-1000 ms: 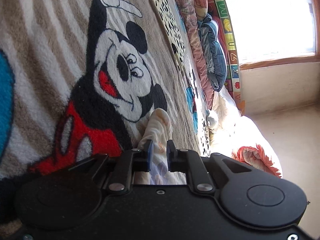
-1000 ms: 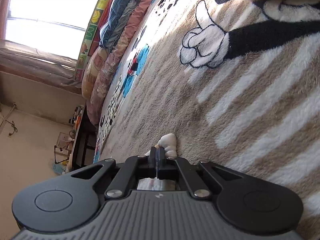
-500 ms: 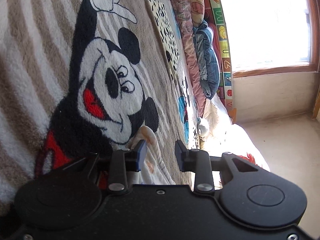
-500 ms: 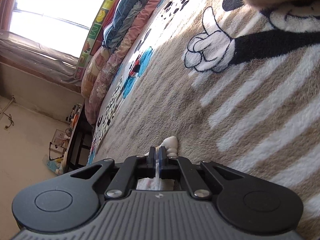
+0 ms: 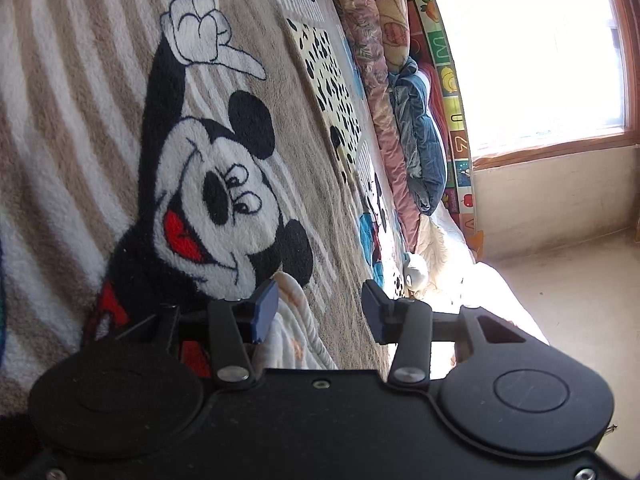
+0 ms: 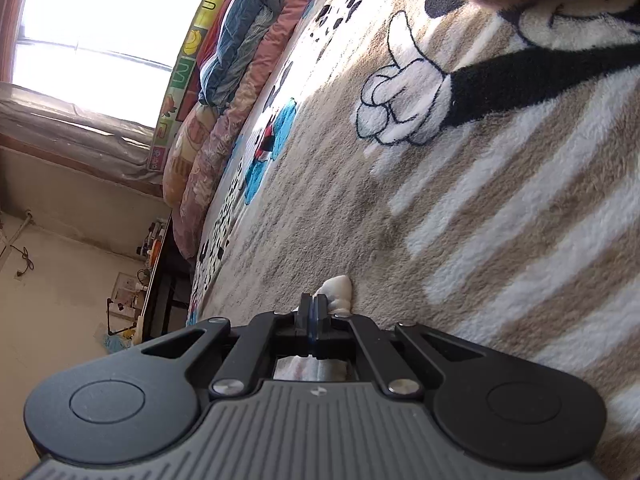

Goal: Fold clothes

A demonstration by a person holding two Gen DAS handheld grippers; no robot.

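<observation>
A white garment [image 5: 294, 332] with small orange marks lies on a fleece blanket [image 5: 100, 128] printed with a cartoon mouse. My left gripper [image 5: 320, 312] is open, its jaws wide apart, with the cloth's edge lying between them near the left finger. My right gripper [image 6: 314, 312] is shut on another corner of the white garment [image 6: 338, 294], whose tip pokes out past the closed fingertips, low over the blanket [image 6: 500, 220].
Rolled quilts and a blue bundle [image 5: 420, 148] line the bed's far side under a bright window [image 5: 532, 52]. A dark table [image 6: 168, 272] with clutter stands by the wall in the right wrist view. Bare floor [image 5: 580, 300] lies beside the bed.
My left gripper has opened and let go of the white garment, which now lies loose between its jaws. My right gripper has stayed shut on its corner.
</observation>
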